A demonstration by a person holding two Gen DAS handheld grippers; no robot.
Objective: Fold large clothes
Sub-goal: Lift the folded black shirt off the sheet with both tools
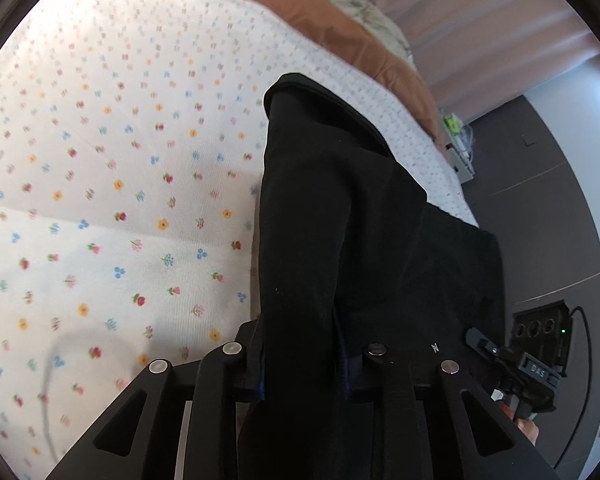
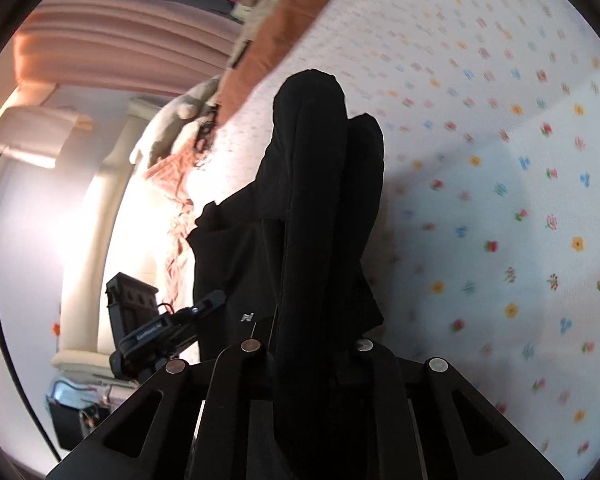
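A large black garment (image 1: 340, 216) hangs between both grippers above a bed with a white flowered sheet (image 1: 120, 160). My left gripper (image 1: 304, 360) is shut on one bunched edge of it; the cloth covers the fingertips. My right gripper (image 2: 312, 344) is shut on another edge of the same black garment (image 2: 320, 184), which drapes forward in thick folds over the flowered sheet (image 2: 500, 200). The right gripper shows in the left wrist view (image 1: 516, 364), and the left gripper in the right wrist view (image 2: 168, 328), both close together.
An orange-brown blanket (image 1: 340, 28) and pillows lie at the head of the bed. Pink curtains (image 1: 480, 20) hang behind. Dark floor (image 1: 548, 208) lies beside the bed. A cream frame (image 2: 100, 220) and a fringed orange cloth (image 2: 176, 216) are at the bed's side.
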